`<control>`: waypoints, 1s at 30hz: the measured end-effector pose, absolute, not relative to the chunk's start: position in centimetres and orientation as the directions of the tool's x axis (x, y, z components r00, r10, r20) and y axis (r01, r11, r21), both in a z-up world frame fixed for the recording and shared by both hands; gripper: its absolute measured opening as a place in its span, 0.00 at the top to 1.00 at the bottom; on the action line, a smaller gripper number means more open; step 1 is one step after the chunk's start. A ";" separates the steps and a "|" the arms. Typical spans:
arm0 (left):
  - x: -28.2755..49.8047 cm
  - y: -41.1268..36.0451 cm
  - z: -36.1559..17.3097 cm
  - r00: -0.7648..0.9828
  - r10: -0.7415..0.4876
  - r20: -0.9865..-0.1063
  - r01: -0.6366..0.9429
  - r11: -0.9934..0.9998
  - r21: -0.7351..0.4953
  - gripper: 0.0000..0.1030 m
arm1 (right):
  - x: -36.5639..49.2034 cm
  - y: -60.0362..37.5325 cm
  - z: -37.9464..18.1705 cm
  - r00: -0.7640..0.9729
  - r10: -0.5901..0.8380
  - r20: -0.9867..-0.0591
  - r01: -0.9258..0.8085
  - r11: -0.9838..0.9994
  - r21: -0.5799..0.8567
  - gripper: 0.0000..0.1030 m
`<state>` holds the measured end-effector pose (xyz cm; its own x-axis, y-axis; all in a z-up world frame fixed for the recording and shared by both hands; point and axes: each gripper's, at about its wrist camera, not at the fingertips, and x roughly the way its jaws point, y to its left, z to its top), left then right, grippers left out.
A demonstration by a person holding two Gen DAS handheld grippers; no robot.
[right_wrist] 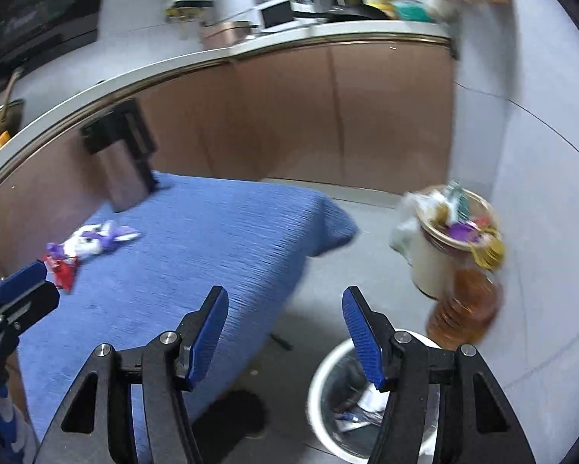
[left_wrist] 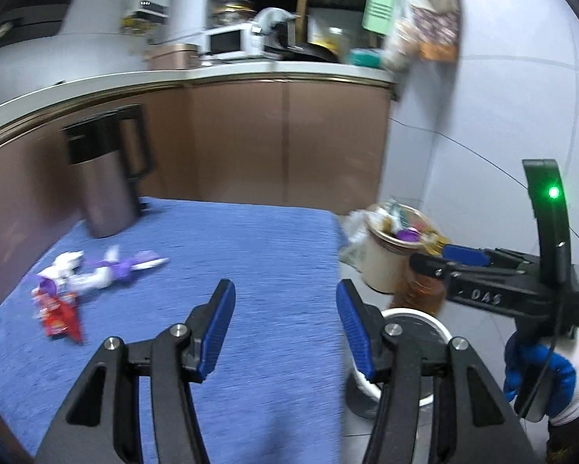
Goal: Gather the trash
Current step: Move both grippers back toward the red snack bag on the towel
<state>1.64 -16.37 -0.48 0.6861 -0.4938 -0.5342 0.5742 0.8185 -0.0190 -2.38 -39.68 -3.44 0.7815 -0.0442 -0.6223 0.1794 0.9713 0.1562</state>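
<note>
Clearly, we hold both tools with their blue pads apart and nothing between them. In the left wrist view our left gripper (left_wrist: 285, 324) fills the lower centre, over the blue cloth (left_wrist: 250, 255). Our right gripper (left_wrist: 434, 261) reaches in from the right edge, held by a gloved hand (left_wrist: 548, 379) at lower right.

The trash still to gather, a heap of purple-and-white and red wrappers (left_wrist: 84, 286), lies on the cloth at middle left, near a dark kettle (left_wrist: 107, 178) standing behind it.

In the right wrist view our right gripper (right_wrist: 285, 332) hangs over the cloth's edge and the floor. The white bin (right_wrist: 320, 382) sits at lower right, partly behind the right finger, with scraps inside. Farther back at right stands a full cream bin (right_wrist: 432, 263), an amber bottle (right_wrist: 467, 309) just in front of it.
</note>
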 end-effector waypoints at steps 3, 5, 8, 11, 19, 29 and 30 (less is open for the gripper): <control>2.2 -12.7 -0.2 0.715 -0.473 -0.515 0.528 0.848 -0.045 0.49 | -1.1 -37.4 -2.4 0.794 0.003 -0.608 0.131 0.976 0.176 0.43; 2.6 -10.7 -0.3 0.730 -0.450 -0.514 0.499 0.865 -0.048 0.49 | -0.3 -35.7 -1.6 0.806 0.043 -0.590 0.089 0.977 0.193 0.43; 3.6 -7.6 -1.1 0.747 -0.407 -0.526 0.445 0.893 -0.058 0.49 | 0.7 -33.4 -1.0 0.807 0.087 -0.585 0.032 0.981 0.189 0.43; 4.7 -4.1 -1.9 0.767 -0.362 -0.530 0.367 0.925 -0.100 0.49 | 2.5 -31.3 -1.1 0.791 0.126 -0.599 -0.030 0.985 0.167 0.43; 7.6 2.6 -4.4 0.787 -0.202 -0.583 0.167 0.979 -0.113 0.49 | 7.5 -26.5 -1.9 0.762 0.265 -0.591 -0.211 0.964 0.161 0.43; 11.4 6.0 -5.7 0.773 -0.176 -0.609 0.072 0.979 -0.191 0.49 | 13.5 -22.2 -4.0 0.704 0.378 -0.601 -0.388 0.914 0.120 0.37; 11.8 6.0 -6.0 0.770 -0.179 -0.613 0.067 0.977 -0.202 0.49 | 14.3 -22.0 -4.3 0.699 0.381 -0.605 -0.396 0.911 0.116 0.37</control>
<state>11.84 5.98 -5.99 0.7697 -0.1793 -0.6127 0.0671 0.9772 -0.2016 14.32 -21.95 -4.29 0.6989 0.3813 -0.6051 -0.3963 0.9107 0.1162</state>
